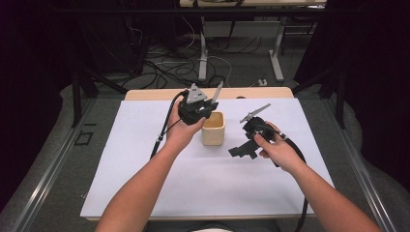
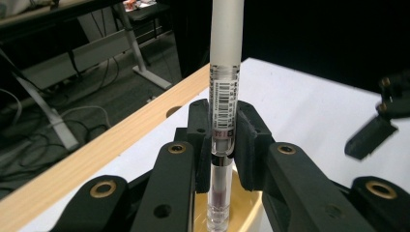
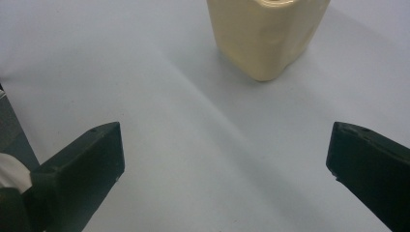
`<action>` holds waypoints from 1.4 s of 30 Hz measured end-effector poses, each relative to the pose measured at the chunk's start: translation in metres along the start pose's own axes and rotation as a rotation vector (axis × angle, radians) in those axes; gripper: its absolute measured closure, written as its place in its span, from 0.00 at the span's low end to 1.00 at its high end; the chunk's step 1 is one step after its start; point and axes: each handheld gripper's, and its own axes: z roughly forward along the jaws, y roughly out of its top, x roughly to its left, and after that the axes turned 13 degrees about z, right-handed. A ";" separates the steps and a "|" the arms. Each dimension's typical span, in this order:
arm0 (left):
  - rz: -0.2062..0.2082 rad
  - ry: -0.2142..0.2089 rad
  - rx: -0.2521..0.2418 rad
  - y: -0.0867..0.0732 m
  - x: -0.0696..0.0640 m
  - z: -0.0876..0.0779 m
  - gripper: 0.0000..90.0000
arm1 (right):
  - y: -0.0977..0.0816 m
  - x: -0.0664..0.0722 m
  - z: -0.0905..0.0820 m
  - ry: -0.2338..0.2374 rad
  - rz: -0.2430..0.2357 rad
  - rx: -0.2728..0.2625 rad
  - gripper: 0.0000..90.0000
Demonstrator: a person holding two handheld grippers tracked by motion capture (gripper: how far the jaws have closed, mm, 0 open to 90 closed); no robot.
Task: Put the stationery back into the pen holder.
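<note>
A pen point(image 2: 224, 58) with a frosted white barrel and a barcode label stands upright, clamped between the pads of my left gripper point(image 2: 223, 133). Its clear lower end hangs just inside the mouth of a cream cup point(image 2: 247, 218). In the high view the left gripper point(image 1: 210, 107) holds the pen point(image 1: 218, 91) over the back rim of the cup point(image 1: 213, 129). My right gripper point(image 1: 243, 151) hovers to the right of the cup, apart from it. In the right gripper view its jaws point(image 3: 225, 159) stand wide open with only white table between them, and the cup point(image 3: 268, 34) lies ahead.
The white mat point(image 1: 203, 183) covers the table, with a wooden edge point(image 1: 154, 94) at the back. Beyond it are the floor, cables and table legs point(image 1: 203, 53). The right gripper point(image 2: 382, 123) shows far off in the left gripper view.
</note>
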 end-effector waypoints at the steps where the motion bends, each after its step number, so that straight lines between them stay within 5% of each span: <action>1: -0.020 0.000 -0.008 -0.001 0.001 0.003 0.88 | -0.002 0.000 0.004 0.024 0.009 -0.045 0.00; 2: -0.036 0.000 -0.008 -0.002 0.002 0.007 0.88 | -0.001 -0.001 0.001 0.013 0.006 0.013 0.00; 4: -0.054 -0.001 -0.002 -0.005 0.003 0.013 0.88 | -0.002 -0.002 0.002 0.009 0.010 0.017 0.00; 15: -0.119 0.002 0.096 -0.023 0.004 0.043 0.88 | -0.006 -0.005 0.006 0.017 0.028 0.010 0.00; 33: -0.186 -0.006 0.222 -0.040 0.004 0.057 0.87 | -0.007 -0.003 0.008 0.039 0.013 -0.001 0.00; 42: -0.206 0.046 0.193 -0.035 0.010 0.040 0.54 | -0.007 -0.005 0.006 0.033 0.036 0.023 0.00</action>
